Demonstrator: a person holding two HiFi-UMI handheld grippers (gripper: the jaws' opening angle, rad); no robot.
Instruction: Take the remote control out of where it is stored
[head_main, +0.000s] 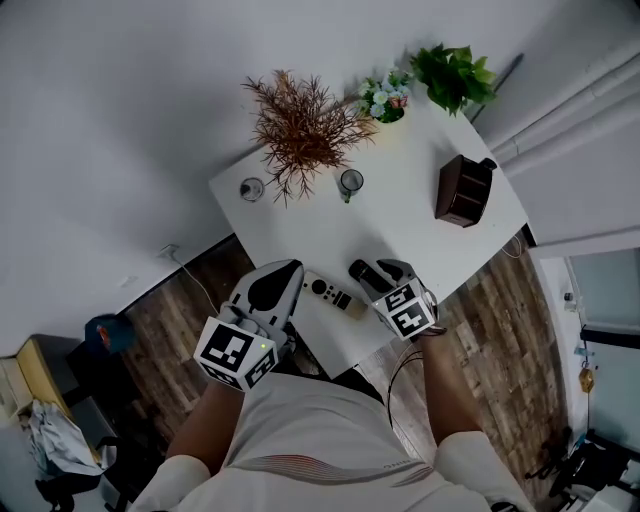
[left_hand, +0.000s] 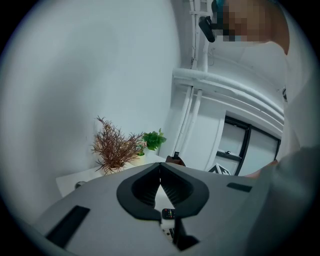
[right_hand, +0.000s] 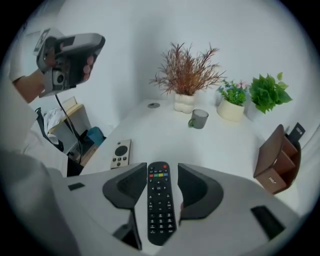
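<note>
A black remote lies lengthwise between the jaws of my right gripper, its coloured buttons at the far end. The jaws stand wide, and white tabletop shows between the remote and the right pad, so they do not press it. From the head view the remote pokes out ahead of the right gripper near the table's front edge. The brown holder stands at the back right, with a black piece sticking out of its top. My left gripper hovers at the front left, its tips together and empty.
A pale remote lies on the white table between the two grippers. A grey mug, a dried plant, a flower pot and a green plant stand along the back. A cable runs across the wooden floor.
</note>
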